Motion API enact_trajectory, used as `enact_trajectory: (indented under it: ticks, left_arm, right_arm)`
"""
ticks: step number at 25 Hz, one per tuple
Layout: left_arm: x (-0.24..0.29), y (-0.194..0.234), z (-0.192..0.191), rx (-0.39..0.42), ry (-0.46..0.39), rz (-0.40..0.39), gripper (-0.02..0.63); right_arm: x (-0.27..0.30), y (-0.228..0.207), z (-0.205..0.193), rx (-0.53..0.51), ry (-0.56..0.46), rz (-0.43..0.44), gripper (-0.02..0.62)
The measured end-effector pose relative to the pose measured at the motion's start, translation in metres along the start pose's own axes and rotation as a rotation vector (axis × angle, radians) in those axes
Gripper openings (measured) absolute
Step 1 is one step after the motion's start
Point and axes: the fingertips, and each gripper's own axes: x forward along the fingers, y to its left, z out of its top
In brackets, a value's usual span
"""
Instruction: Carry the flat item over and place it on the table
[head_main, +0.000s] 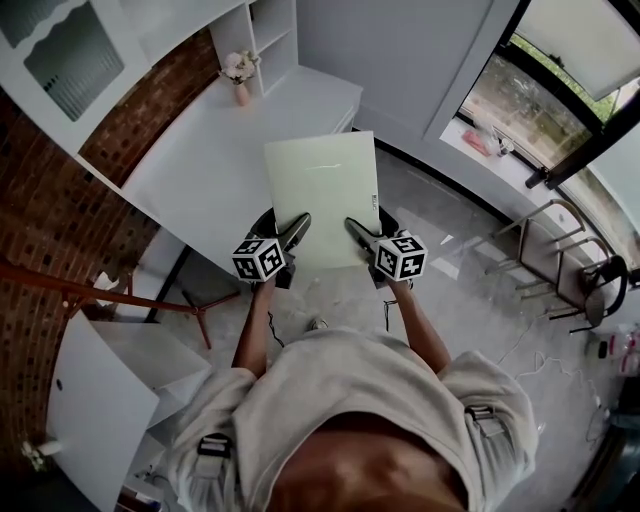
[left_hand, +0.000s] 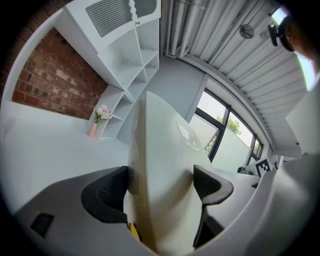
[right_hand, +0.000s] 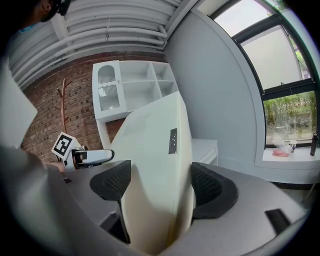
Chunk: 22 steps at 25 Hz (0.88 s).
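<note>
A small pink vase of pale flowers stands beside a white shelf unit against a red brick wall, a louvred cabinet door hangs at upper left, and a bare metal chair frame stands on the grey floor near the big window.

Brick wall left; white shelf unit in corner; large windows right; grey floor; daylight.

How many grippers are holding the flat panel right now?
2. The left gripper clamps the flat panel on its near edge toward the left corner. The right gripper clamps the same edge toward the right corner. Nothing else in view holds it.
</note>
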Motion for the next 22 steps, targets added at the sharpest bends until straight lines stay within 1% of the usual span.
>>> enact_trajectory:
  ticks: [4, 10, 22]
  left_arm:
    - [0.016, 0.019, 0.008, -0.001, 0.006, -0.011, 0.41]
    - [0.029, 0.039, 0.005, -0.008, 0.027, -0.015, 0.41]
    - [0.051, 0.064, 0.008, -0.003, 0.055, 0.01, 0.41]
  right_arm:
    - [0.022, -0.006, 0.005, -0.003, 0.002, -0.013, 0.397]
    - [0.044, -0.013, -0.001, 0.012, 0.01, -0.023, 0.397]
    - [0.076, -0.028, -0.005, 0.044, 0.022, -0.008, 0.397]
